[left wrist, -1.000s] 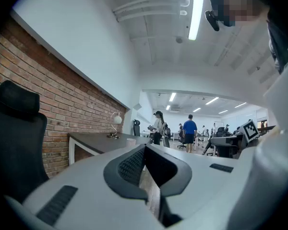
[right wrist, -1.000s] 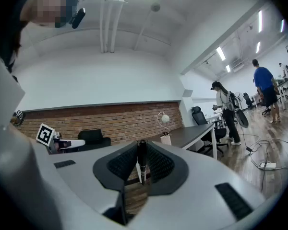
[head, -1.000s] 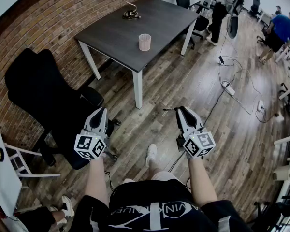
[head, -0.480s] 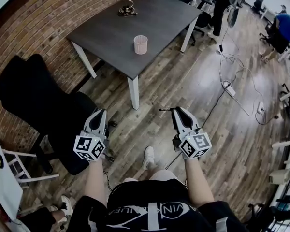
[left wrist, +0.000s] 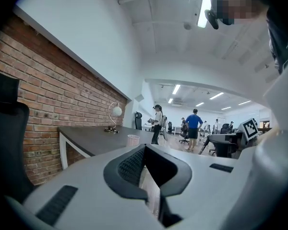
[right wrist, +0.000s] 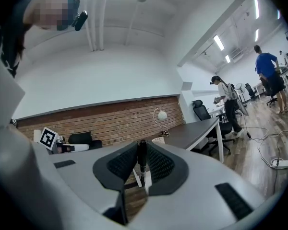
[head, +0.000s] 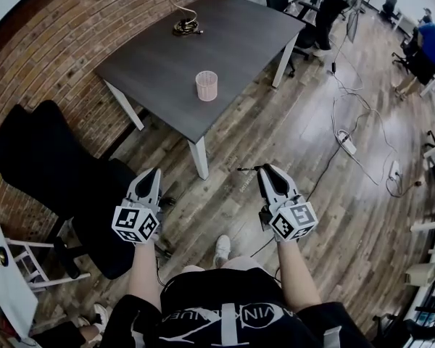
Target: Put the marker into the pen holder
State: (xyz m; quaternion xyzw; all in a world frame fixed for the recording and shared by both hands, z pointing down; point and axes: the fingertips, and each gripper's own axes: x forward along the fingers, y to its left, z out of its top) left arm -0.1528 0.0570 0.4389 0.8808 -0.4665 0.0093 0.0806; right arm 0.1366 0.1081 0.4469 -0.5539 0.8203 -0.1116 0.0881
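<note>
The pen holder (head: 206, 85) is a small pink mesh cylinder. It stands upright near the front edge of a dark grey, matte tabletop (head: 159, 56) on white legs. The marker (right wrist: 141, 158) is slim and dark, and the right gripper (head: 264, 170) clamps it between the ribbed black pads of its jaws, well apart from the holder. The left gripper (head: 153, 172) has its jaws together at the tips, with nothing between them.

Compared with a second ago, the tabletop and the holder lie closer to both grippers in the head view. The grip on the marker is unchanged.

A lamp (head: 185, 13) with a round white shade and a curved metal stem stands at the far side. A black office chair (head: 43, 158) is at the left, beside the red brick wall (head: 65, 42). Cables (head: 355, 114) lie on the wooden plank floor (head: 290, 136) at the right.
</note>
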